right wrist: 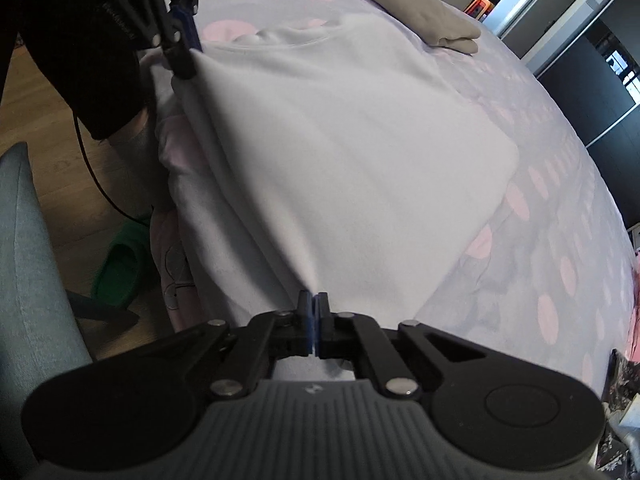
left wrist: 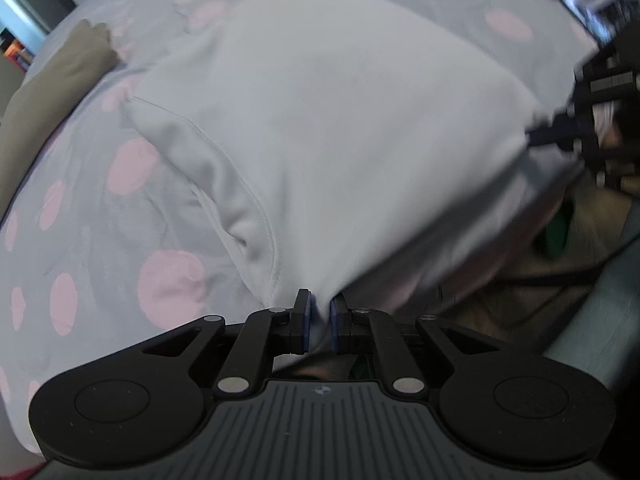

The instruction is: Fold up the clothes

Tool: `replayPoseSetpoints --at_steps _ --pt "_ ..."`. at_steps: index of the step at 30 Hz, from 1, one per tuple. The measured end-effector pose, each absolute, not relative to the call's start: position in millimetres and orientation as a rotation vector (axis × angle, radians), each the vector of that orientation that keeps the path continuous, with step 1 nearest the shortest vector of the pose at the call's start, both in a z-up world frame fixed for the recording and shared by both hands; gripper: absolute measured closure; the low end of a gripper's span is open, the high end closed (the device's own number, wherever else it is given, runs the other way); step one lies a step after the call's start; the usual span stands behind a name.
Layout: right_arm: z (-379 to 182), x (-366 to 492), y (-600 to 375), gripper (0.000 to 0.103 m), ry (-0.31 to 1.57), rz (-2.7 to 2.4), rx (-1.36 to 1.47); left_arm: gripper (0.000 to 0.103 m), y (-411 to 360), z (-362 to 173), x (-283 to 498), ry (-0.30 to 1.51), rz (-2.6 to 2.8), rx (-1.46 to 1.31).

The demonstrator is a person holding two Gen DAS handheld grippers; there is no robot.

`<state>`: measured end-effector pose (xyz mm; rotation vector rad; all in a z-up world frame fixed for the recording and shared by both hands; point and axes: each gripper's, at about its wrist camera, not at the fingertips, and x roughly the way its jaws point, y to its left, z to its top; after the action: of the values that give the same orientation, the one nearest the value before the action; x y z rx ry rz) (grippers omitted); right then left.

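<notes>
- In the left wrist view, we see the left gripper nearest the lens, its black linkage arms and blue-edged pads pinched narrow on a corner of the white garment; cloth fills the slim gap between the pads.
- In the right wrist view, we see the right gripper clamped fully together on another point of the same garment edge, which rises to a small peak at the pads.
- The grey ribbed housing of each tool cuts off the bottom of its view, so we cannot see the hands that carry them.
- The garment is soft, matt and thick, folded into a broad rounded slab; a stitched seam curves along its left side in the left wrist view. It lies on the bedspread with its near edge lifted between the two tools.
- The bedspread is grey, fleecy, with pink round spots.
- Beyond the bed edge, we note a wooden floor, a green slipper and a teal upholstered surface, all partly cropped.
- Farther off, an olive-beige cloth lies on the bedspread just past the garment; we cannot tell what it is.
- The far room is dark and blurred.
</notes>
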<state>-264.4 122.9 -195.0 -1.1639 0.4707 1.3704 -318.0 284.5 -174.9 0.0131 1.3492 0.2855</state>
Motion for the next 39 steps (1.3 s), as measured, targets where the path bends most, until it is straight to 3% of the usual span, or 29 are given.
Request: replayPoseSetpoints --at_steps 8,10,12,14,16,22,32,39 --pt "-189.0 -257.5 121.3 0.099 0.524 1.372 -1.142 0.087 304.2 -164.0 -329.0 1.338 0.28 -0.173" --pt "-182.0 -253.4 118.1 0.096 0.542 1.376 -1.11 0.067 312.1 -152.9 -334.4 1.306 0.267 -0.254" --pt "-169.8 -246.2 118.1 0.086 0.57 1.398 -1.039 0.053 321.3 -140.3 -340.8 1.262 0.264 -0.327" --pt "-158.0 -238.2 120.6 0.068 0.59 1.408 -0.963 0.053 331.4 -127.1 -344.0 1.219 0.281 -0.383" --pt "-148.5 -228.2 125.1 0.067 0.617 1.409 -0.89 0.053 344.8 -115.8 -345.8 1.166 0.304 -0.439" --pt "-136.5 -188.7 144.0 0.045 0.766 1.337 -0.668 0.053 394.4 -104.0 -340.5 1.057 0.456 -0.531" --pt "-145.7 -131.4 180.5 0.042 0.93 1.212 -0.52 0.053 466.5 -139.4 -317.2 0.972 0.575 -0.702" --pt "-154.0 -106.6 207.9 0.036 0.977 1.192 -0.439 0.053 473.0 -170.9 -296.6 0.995 0.537 -0.685"
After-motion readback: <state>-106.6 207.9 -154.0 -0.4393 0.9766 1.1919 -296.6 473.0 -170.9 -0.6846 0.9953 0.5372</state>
